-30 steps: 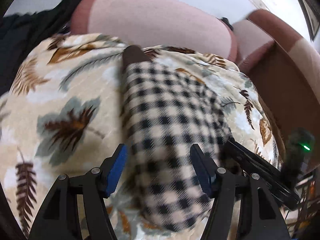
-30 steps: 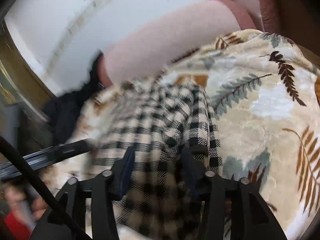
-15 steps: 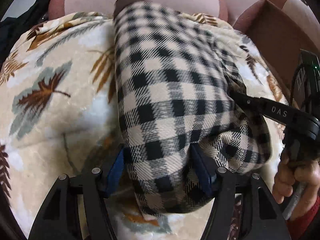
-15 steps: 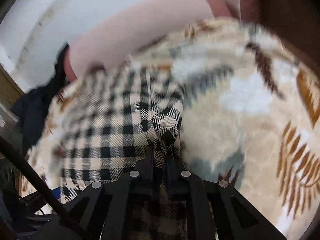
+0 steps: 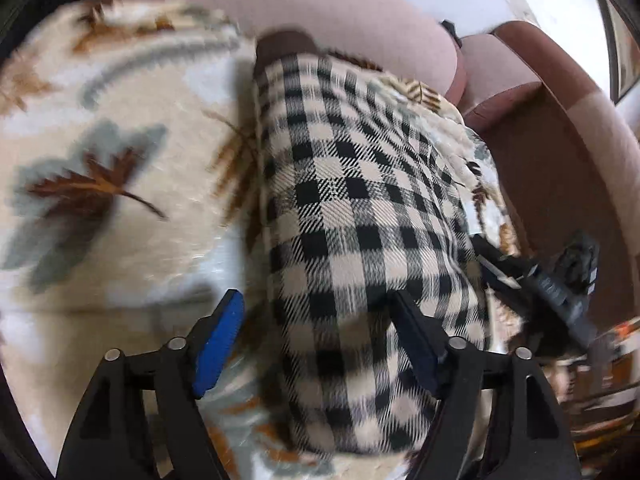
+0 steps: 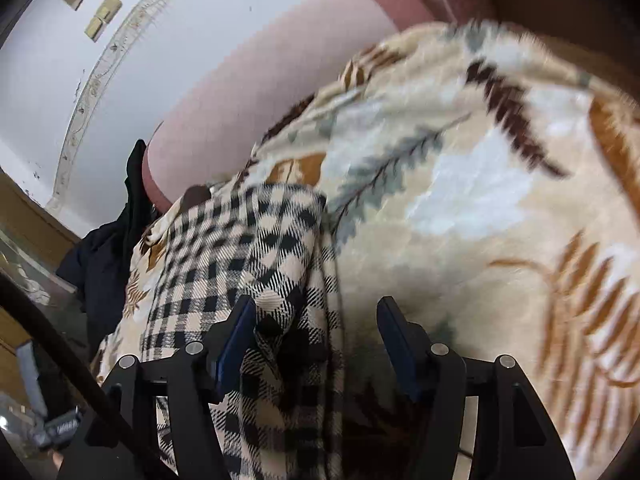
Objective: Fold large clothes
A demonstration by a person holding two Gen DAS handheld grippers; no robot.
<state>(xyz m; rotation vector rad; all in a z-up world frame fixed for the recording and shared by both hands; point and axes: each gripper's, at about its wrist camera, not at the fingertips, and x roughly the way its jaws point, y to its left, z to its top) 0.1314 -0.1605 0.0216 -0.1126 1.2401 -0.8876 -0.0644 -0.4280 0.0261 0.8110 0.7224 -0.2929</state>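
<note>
Checked garment [image 5: 360,216] between the left jaws: woven cloth, visible twill ribbing, matt. Leaf-print blanket [image 5: 120,152] beneath and left of the jaws: fluffy plush pile, matt. Left gripper [image 5: 316,340]: matt black plastic fingers, blue pads [image 5: 218,344], shiny metal screw heads. Sofa back [image 6: 248,92] beyond the right jaws: pink fabric, matt.

No words or numbers can be read here. The small label on the other black gripper [image 5: 560,292] is too blurry.
</note>
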